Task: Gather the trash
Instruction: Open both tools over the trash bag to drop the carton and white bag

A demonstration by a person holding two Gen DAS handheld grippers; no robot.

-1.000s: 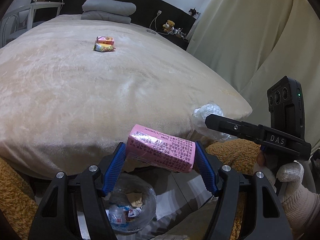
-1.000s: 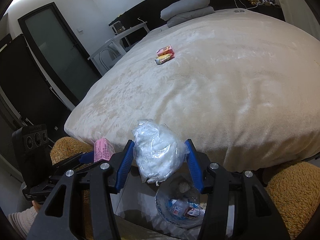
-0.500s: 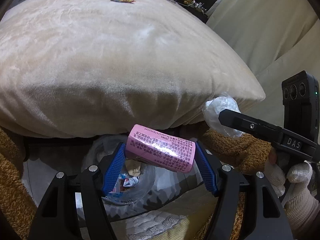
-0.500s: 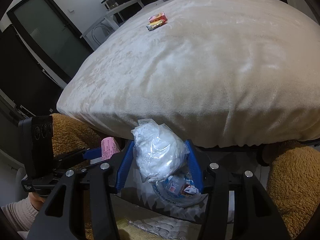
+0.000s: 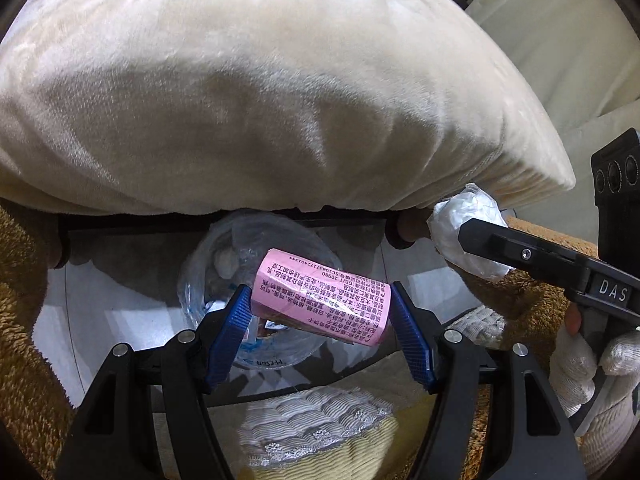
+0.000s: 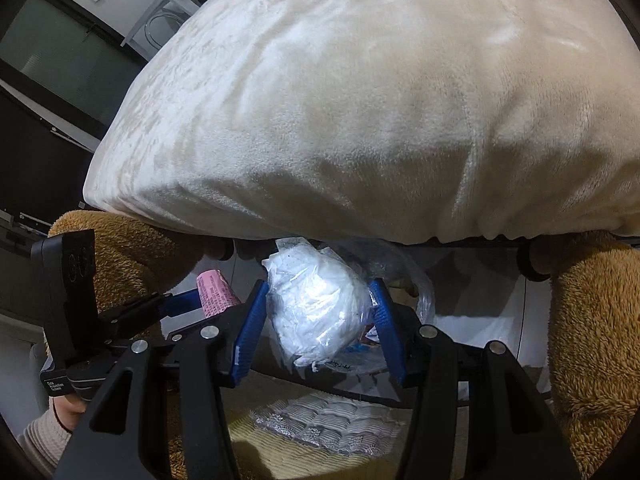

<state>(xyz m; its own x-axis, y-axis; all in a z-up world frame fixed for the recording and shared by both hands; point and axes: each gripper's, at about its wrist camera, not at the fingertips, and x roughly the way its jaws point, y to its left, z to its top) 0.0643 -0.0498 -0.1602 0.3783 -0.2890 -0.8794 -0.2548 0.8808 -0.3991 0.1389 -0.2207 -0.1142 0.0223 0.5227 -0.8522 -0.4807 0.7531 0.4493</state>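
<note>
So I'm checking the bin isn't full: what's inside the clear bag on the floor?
The bag holds a whitish wad and some printed wrappers. The pink carton and white bundle, held over it, cover the rest.

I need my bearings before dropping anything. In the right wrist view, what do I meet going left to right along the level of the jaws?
Other gripper's black camera block → pink carton → left blue pad → white plastic wad → right blue pad → brown plush leg.
</note>
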